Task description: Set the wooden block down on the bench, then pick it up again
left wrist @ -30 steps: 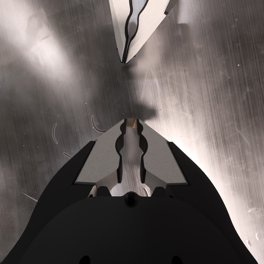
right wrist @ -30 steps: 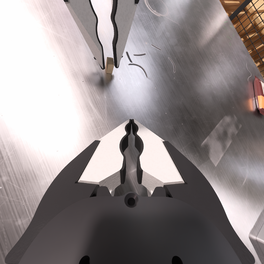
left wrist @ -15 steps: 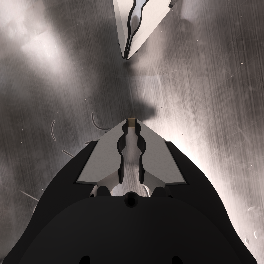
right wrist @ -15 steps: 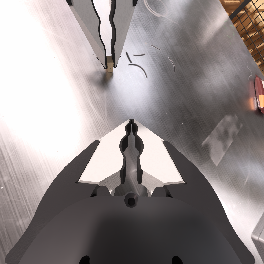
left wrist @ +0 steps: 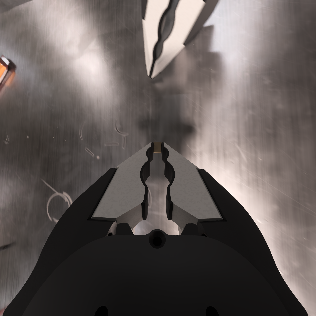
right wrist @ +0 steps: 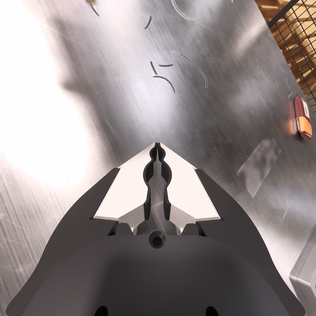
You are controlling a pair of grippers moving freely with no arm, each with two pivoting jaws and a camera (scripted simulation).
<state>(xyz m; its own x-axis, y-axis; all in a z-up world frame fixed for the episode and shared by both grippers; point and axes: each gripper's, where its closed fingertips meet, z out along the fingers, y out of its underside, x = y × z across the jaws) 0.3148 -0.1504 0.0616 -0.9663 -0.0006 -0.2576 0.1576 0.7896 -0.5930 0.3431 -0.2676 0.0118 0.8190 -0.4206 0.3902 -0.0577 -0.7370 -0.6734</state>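
Observation:
My left gripper [left wrist: 157, 143] is shut on the small tan wooden block [left wrist: 157, 147], which is pinched between its fingertips and held above the brushed steel bench [left wrist: 68, 102]. My right gripper [right wrist: 157, 143] is shut and empty, with its jaws pressed together over the bench [right wrist: 205, 119]. It also shows in the left wrist view [left wrist: 151, 77], pointing down at the bench beyond the block. In the right wrist view only a tan sliver of the block [right wrist: 90, 1] shows at the top edge, and the left gripper is out of that frame.
A red and orange object [right wrist: 302, 118] lies near the bench's right edge, and also shows in the left wrist view [left wrist: 5, 71]. A grey box [right wrist: 306, 280] sits at the lower right. A wire mesh fence [right wrist: 290, 34] stands beyond the bench. Curved scratches [right wrist: 162, 75] mark the steel.
My left gripper has closed on the block and risen with it off the bench, leaving the right wrist view at the top. The right gripper has stayed shut.

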